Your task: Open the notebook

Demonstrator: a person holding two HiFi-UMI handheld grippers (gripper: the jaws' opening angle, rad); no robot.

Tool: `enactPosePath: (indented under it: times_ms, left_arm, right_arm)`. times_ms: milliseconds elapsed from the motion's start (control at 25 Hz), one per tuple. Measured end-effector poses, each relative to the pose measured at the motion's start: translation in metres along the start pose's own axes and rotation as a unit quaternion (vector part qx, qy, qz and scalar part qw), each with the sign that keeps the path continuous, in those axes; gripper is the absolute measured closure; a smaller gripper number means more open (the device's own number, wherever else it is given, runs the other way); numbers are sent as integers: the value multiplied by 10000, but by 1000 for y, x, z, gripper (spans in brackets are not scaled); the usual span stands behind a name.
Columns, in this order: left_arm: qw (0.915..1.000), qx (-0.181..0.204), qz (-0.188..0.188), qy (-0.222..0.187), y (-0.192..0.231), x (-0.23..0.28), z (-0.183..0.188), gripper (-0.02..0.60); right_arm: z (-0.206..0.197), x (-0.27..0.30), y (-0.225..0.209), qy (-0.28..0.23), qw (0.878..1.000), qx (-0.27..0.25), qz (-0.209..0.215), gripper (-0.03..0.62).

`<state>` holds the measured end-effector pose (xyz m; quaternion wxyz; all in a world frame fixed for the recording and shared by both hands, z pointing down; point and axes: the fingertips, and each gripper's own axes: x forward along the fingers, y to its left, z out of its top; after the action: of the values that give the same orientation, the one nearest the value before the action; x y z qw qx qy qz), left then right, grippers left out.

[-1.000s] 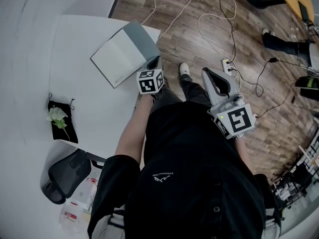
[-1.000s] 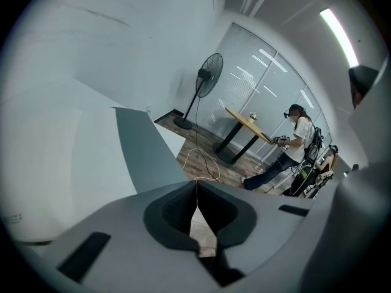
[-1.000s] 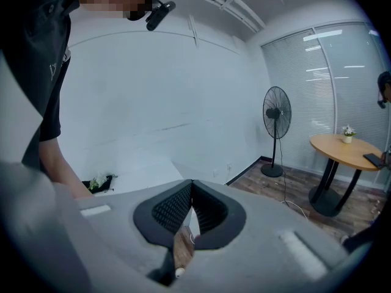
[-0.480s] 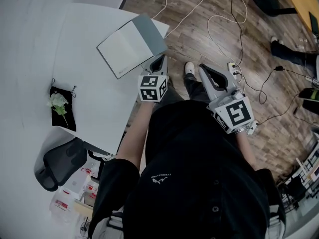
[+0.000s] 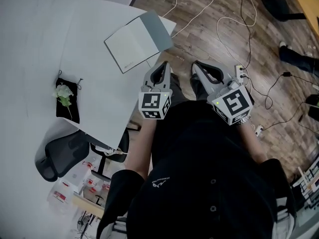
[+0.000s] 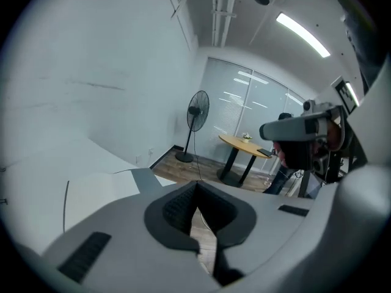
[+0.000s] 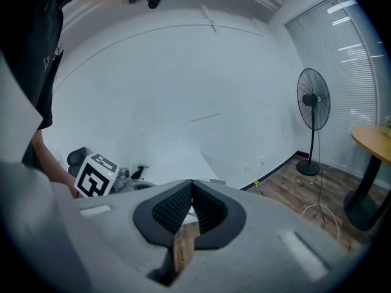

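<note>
Notebook (image 5: 128,46) lies at the desk's (image 5: 94,68) right edge near the far corner, apparently already open, white page up. Left gripper (image 5: 160,66) and right gripper (image 5: 197,66) have jaws closed, empty, off the desk. Notebook is likely light with floppy leaves; pinch the cover's free edge.

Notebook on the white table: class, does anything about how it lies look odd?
Slightly. The notebook lies open at the table's far corner, turned askew to the table's edges. Its grey cover seems to jut past the edge over the floor.

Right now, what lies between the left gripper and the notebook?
Nothing: in the head view, only a bare strip of white table separates the left gripper from the notebook.
</note>
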<state>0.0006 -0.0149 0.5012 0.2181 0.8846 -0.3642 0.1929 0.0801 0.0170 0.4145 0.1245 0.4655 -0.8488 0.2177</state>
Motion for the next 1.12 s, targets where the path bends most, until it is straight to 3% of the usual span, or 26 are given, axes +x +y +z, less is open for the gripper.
enactPosePath:
  times_ms: [360, 680, 1120]
  left_arm:
    - [9955, -270, 586, -694, -15, -44, 31, 577]
    - [9870, -405, 1209, -982, -27, -73, 30, 577]
    - [9691, -387, 1812, -1630, -37, -103, 56, 576]
  right_arm:
    - [-11, 5, 8, 176, 9982, -105, 568, 588]
    - [-11, 2, 20, 213, 9926, -454, 1106, 589]
    - [28, -28, 20, -313, 9859, -1012, 1297, 588]
